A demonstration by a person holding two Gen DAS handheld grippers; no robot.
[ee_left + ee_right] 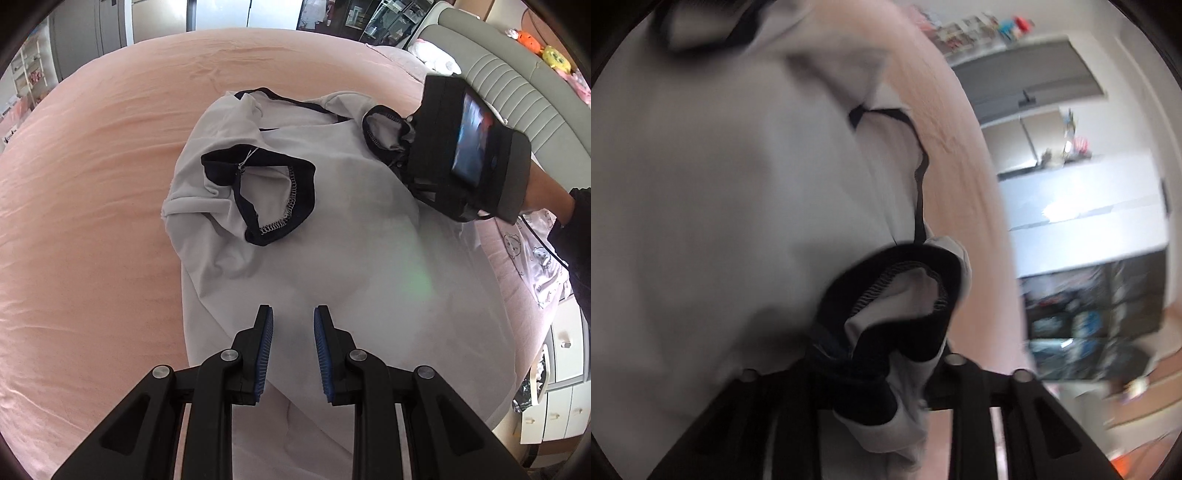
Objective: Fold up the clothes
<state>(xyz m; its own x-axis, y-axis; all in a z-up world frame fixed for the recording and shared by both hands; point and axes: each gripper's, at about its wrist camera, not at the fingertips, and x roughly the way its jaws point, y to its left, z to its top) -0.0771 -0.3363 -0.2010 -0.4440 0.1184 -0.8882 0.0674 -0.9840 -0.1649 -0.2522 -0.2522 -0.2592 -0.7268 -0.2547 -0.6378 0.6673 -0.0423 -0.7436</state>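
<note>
Loosely rumpled white shirt [332,229], dark-trimmed sleeves.

One white shirt [332,229] with dark trim lies on one bed [92,184] covered in a peach sheet. Two dark-edged sleeve openings show on it. Two hand-held grippers are in view: the left [293,354] and the right [402,147].

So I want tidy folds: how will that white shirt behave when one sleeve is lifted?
Probably floppy: the shirt lies in soft wrinkles on the bed. Its dark-edged sleeve droops loosely over the right gripper, so it should sag. Likely light, and may drag across the sheet.
</note>
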